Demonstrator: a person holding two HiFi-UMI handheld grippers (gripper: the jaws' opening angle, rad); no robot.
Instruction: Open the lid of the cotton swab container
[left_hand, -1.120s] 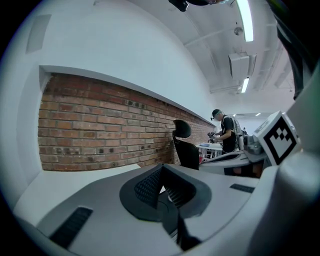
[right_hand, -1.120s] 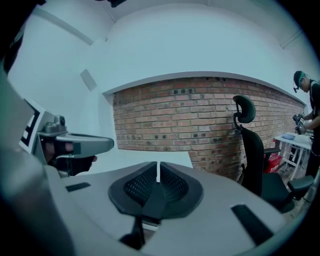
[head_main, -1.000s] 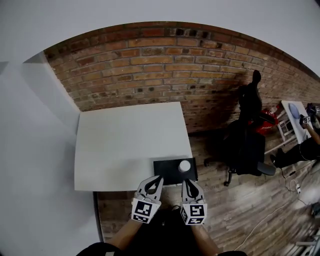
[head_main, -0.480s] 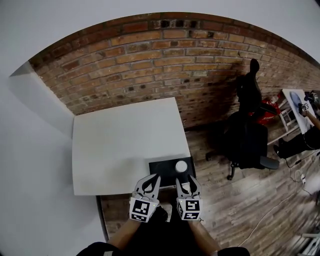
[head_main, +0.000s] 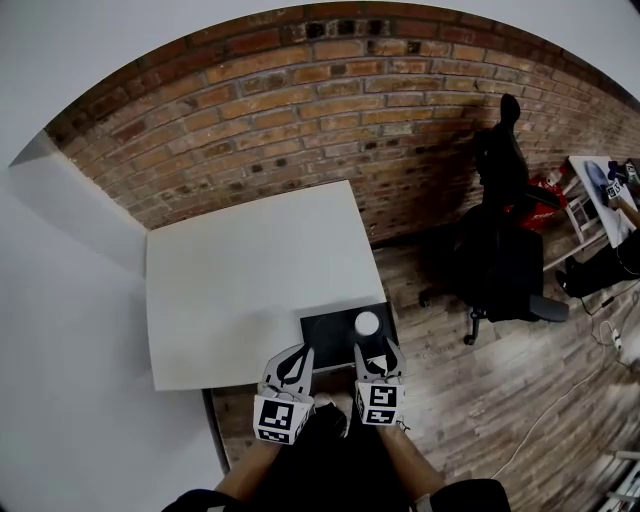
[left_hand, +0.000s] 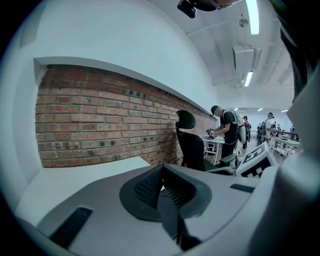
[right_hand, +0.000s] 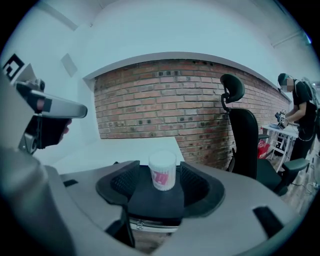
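The cotton swab container (head_main: 367, 323), a small white tub with a white lid and a pink label, stands upright on a black mat (head_main: 330, 340) at the near right corner of the white table (head_main: 240, 290). My right gripper (head_main: 378, 356) is just short of it. Its jaws have just been opening and now stand wide with nothing pressed between them. In the right gripper view the container (right_hand: 162, 172) sits ahead on the mat (right_hand: 155, 200), framed by both pads, lid on. My left gripper (head_main: 291, 365) hovers beside the right one with its jaws shut and empty (left_hand: 161, 172).
A brick wall (head_main: 300, 110) backs the table. A black office chair (head_main: 500, 260) stands on the wooden floor to the right. A person (right_hand: 302, 115) works at a desk farther right. The mat lies close to the table's near edge.
The right gripper's jaws went from shut to wide open, and it sank toward the mat's near edge. The left gripper stayed shut and barely shifted.
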